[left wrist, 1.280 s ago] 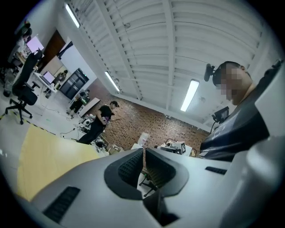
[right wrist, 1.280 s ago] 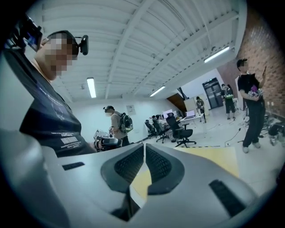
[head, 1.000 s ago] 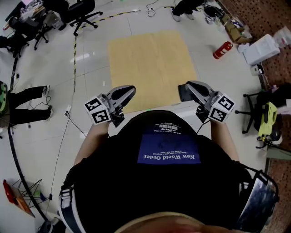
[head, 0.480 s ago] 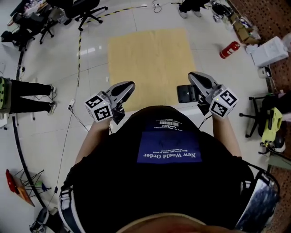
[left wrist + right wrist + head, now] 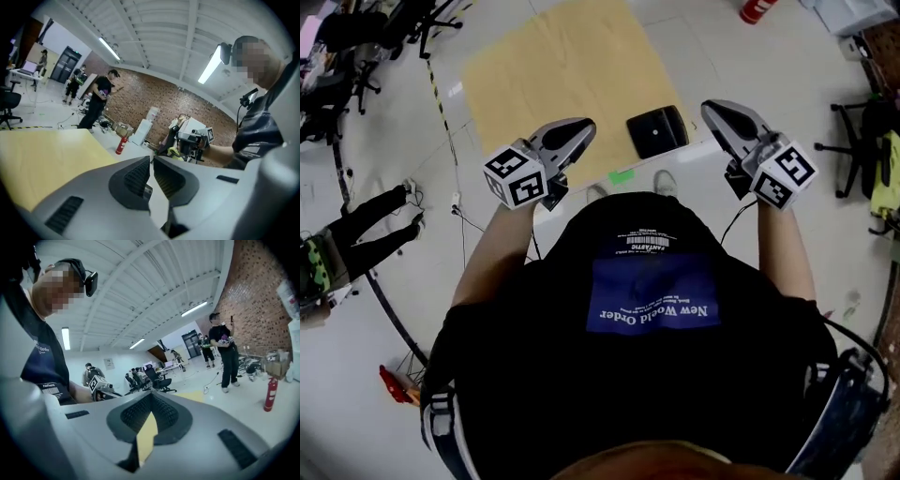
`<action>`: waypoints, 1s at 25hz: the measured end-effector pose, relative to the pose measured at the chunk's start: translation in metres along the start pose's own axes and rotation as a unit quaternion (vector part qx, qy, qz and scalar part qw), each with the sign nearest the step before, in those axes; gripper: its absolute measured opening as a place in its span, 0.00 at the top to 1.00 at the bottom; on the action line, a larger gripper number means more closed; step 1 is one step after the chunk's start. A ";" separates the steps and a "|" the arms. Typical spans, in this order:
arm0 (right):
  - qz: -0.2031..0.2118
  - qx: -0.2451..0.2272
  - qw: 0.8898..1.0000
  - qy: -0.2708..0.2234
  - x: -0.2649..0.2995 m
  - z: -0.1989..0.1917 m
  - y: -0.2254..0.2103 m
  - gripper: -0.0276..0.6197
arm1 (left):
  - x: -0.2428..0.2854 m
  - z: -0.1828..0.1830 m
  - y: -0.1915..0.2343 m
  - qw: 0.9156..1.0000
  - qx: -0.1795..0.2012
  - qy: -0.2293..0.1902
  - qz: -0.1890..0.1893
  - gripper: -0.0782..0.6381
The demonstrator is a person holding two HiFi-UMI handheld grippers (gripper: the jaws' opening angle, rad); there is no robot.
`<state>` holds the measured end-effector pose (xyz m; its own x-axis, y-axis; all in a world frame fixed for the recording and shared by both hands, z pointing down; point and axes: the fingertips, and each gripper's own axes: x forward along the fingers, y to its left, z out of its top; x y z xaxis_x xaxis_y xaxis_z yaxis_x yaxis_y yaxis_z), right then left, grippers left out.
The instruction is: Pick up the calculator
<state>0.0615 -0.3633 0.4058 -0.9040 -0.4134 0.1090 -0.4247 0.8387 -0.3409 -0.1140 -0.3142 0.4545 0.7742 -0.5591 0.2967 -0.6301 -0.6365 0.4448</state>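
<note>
Calculator [image 5: 657,131] now lies clear between left gripper [image 5: 581,128] and right gripper [image 5: 712,110], fingers [image 5: 136,178] together, empty

A yellow mat [image 5: 553,66] covers part of the pale tiled floor [image 5: 750,66].

Clear lane between left gripper [image 5: 584,128] and right gripper [image 5: 711,107], straight over the table [image 5: 698,148] edge. In that lane only the calculator [image 5: 657,131] and a small green tag [image 5: 622,175], both lying flat. Beyond, bare yellow mat [image 5: 553,66]. Chairs [image 5: 394,28] and fire extinguisher [image 5: 755,9] well off to the sides.
</note>
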 end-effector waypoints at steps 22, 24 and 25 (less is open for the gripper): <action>-0.051 0.078 0.995 0.022 -0.049 -0.098 -0.050 0.98 | 0.203 -0.187 0.025 0.895 0.192 0.402 -0.010 0.12; -0.053 0.080 0.995 0.022 -0.050 -0.100 -0.051 0.98 | 0.205 -0.195 0.028 0.889 0.204 0.410 -0.007 0.12; -0.053 0.082 0.995 0.022 -0.050 -0.102 -0.051 0.98 | 0.204 -0.198 0.029 0.886 0.209 0.415 -0.005 0.12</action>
<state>0.1230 -0.3495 0.5125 -0.8573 -0.4773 0.1928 -0.5074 0.7203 -0.4730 0.0376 -0.3420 0.6954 0.4478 -0.0806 0.8905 -0.4561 -0.8772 0.1499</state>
